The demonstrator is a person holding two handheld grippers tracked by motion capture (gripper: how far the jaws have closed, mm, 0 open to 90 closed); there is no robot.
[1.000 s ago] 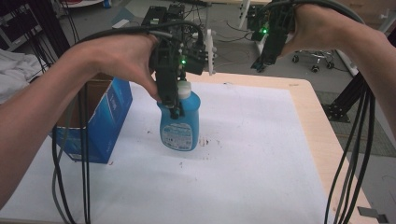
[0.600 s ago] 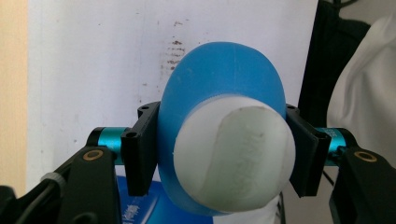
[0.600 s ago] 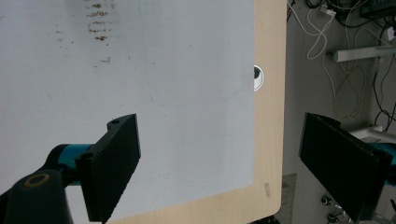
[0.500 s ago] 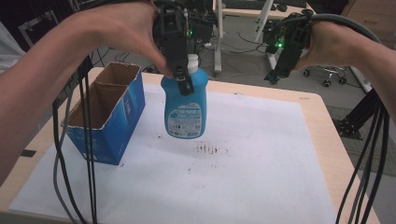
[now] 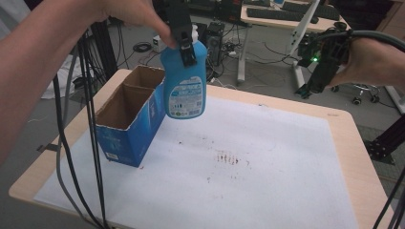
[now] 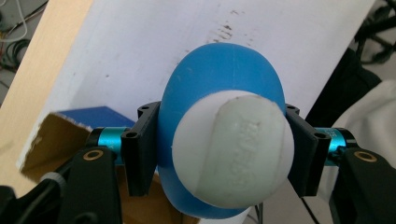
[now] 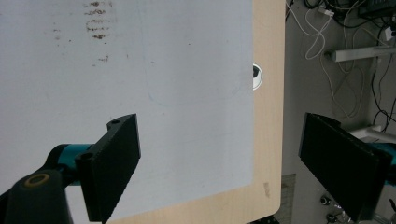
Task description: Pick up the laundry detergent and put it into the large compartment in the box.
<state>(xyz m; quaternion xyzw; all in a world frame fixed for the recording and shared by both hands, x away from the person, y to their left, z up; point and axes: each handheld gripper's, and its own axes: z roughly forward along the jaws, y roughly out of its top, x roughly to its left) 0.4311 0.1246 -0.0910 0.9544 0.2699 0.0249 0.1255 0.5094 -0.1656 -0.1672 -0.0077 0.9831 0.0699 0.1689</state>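
We have the left gripper (image 5: pixel 187 47) clamped on the neck of the blue bottle (image 5: pixel 184 83), hanging upright just right of the cardboard box (image 5: pixel 128 125) and above its open top.

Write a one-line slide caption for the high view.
Left claw holds a blue bottle in the air beside an open cardboard box; right claw waits open.

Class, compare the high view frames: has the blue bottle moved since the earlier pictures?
Yes. The blue bottle, clamped in the left gripper, has risen off the white mat and hangs beside the cardboard box.
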